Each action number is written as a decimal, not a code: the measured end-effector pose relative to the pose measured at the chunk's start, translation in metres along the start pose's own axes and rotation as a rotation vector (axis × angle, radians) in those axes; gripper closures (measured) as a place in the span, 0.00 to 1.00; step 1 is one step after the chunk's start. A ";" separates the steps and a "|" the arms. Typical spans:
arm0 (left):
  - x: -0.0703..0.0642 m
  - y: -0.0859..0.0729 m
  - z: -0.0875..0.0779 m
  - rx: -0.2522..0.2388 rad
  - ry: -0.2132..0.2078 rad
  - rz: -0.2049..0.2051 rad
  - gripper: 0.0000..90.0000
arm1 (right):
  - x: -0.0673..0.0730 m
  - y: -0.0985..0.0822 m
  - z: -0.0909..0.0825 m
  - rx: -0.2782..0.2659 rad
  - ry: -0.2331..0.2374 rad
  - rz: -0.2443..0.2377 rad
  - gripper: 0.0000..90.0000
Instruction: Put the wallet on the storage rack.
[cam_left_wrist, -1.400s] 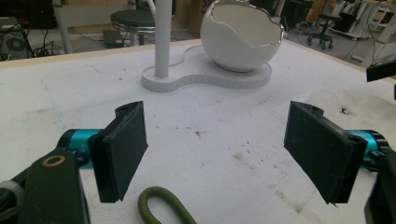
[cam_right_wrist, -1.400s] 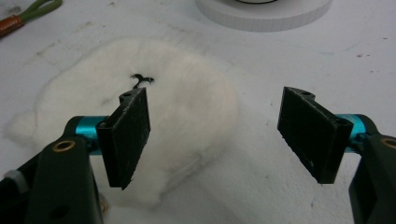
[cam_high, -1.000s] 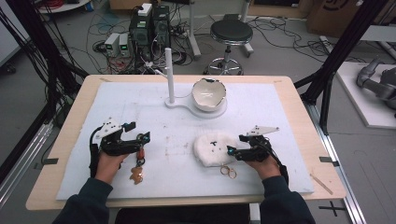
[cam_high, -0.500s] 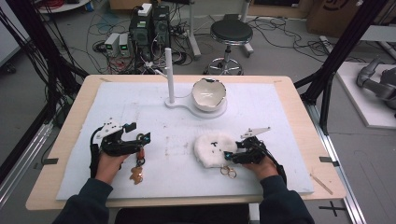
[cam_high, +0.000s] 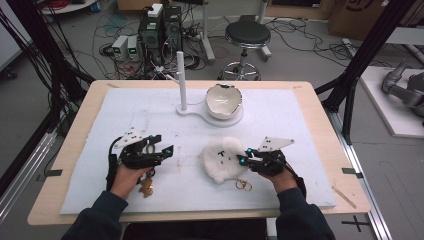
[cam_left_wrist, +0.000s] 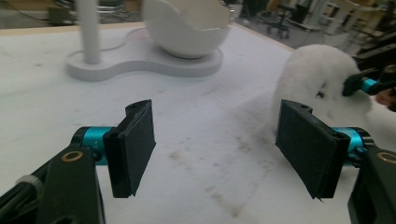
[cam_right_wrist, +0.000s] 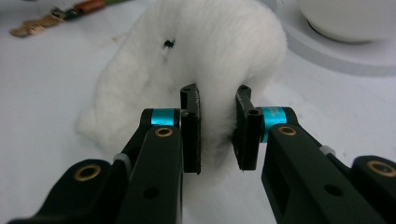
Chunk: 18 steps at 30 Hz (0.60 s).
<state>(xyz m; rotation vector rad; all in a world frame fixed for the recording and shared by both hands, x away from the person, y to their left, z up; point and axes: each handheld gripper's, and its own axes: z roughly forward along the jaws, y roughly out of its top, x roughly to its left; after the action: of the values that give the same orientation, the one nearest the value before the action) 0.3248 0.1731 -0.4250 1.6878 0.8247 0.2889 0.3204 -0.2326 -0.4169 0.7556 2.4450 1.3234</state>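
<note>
A white fluffy plush (cam_high: 221, 159) with small black marks lies on the white mat, front of centre. My right gripper (cam_high: 243, 156) is at its right edge, and in the right gripper view the right gripper (cam_right_wrist: 218, 126) is shut on a fold of the plush's fur (cam_right_wrist: 210, 56). My left gripper (cam_high: 162, 144) hovers left of the plush, pointing toward it. Its jaws have just been closing a little, but the left gripper (cam_left_wrist: 219, 140) stands open with bare mat between its pads. The plush (cam_left_wrist: 317, 79) is ahead and to its right.
A white stand with an upright post (cam_high: 181, 80) and an egg-shell bowl (cam_high: 224, 101) sits at the back middle of the mat. Gold rings (cam_high: 244, 185) lie by the right hand. A brownish trinket (cam_high: 146, 187) lies by the left hand.
The right gripper's jaws have closed from wide open onto the plush's right edge. The left gripper has shifted slightly right, toward the plush.
</note>
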 end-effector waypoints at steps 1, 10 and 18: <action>-0.004 0.001 0.004 0.007 -0.018 0.010 0.31 | 0.002 0.001 0.001 -0.007 0.002 -0.012 0.85; -0.030 -0.001 0.030 0.055 -0.137 0.041 0.31 | 0.010 0.008 -0.002 -0.109 0.060 -0.028 0.86; -0.039 -0.003 0.037 0.092 -0.223 0.074 0.54 | 0.020 0.015 0.003 -0.131 0.098 -0.080 0.86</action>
<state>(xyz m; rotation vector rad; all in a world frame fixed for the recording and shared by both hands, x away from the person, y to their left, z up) 0.3171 0.1200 -0.4299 1.8016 0.6194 0.1114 0.3097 -0.2122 -0.4054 0.5678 2.4060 1.5056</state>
